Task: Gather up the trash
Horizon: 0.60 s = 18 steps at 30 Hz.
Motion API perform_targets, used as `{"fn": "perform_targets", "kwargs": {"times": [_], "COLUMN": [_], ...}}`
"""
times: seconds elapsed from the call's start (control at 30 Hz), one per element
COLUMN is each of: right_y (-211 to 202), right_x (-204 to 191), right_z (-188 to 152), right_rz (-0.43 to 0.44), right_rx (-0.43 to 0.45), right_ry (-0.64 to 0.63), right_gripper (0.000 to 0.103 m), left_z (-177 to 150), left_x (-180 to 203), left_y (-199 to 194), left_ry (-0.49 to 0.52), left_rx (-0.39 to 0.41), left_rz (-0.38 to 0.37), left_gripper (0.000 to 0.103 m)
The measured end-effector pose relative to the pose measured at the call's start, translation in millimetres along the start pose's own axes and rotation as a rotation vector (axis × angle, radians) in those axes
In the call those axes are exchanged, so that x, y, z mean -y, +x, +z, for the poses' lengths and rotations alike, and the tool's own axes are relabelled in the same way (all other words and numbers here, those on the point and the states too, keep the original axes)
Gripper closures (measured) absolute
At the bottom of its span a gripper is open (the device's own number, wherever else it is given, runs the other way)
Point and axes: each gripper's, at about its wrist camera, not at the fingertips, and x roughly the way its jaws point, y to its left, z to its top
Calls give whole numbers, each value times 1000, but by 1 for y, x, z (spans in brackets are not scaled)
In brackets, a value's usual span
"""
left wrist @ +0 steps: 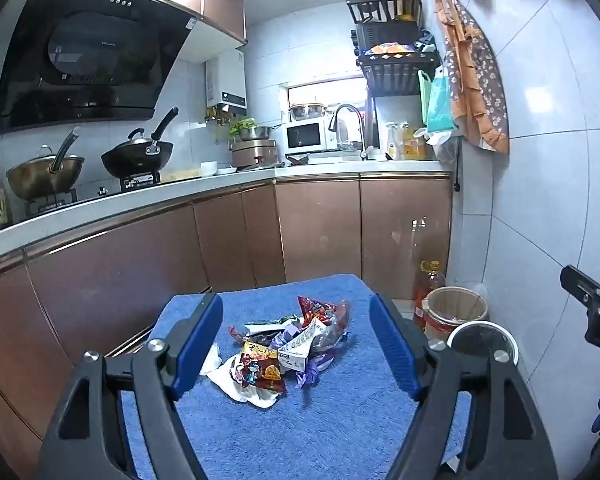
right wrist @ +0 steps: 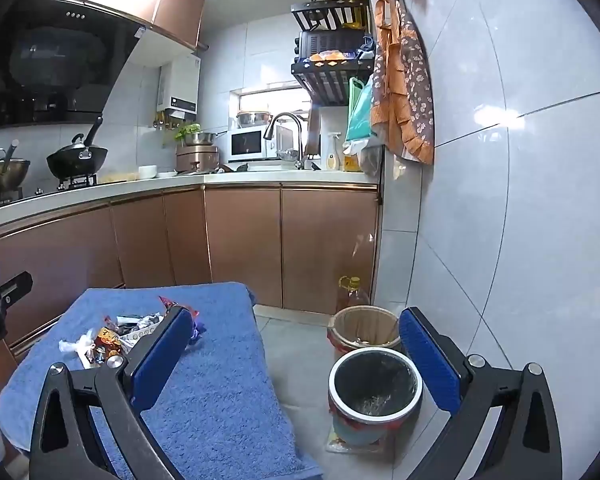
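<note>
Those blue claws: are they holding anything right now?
No. Both the left gripper and right gripper stand open and empty; the wrappers lie untouched.

Both pictures are bright. A lamp glares white at the upper left. The shiny wall (right wrist: 520, 200) on the right glints, and edges curve and go dark.

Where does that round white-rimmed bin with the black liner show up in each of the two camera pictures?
Left wrist view: the round white-rimmed bin with the black liner sits low right, partly hidden behind the left gripper's right finger.
Right wrist view: the bin stands lower centre, on the floor, between the right gripper's open fingers.
Shared landmark: the blue towel-covered table left of it.
</note>
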Motion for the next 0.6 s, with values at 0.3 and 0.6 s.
{"fn": "perform_targets", "kwargs": {"times": [0.3,0.6], "right_y": [-8,-8], "right_x": [-12,-23], "right_z": [-9,-15], "right_rz": [20,19], "right_rx": [51,71], "right_ry": [35,29], "right_gripper": [0,0], "left_z": [8,17], "left_x": [-7,-16], "left_y": [-12,-5], "left_ry": [-28,-76], "left_rx": [22,51], "left_rz": [1,-41], "left_gripper": [28,28]}}
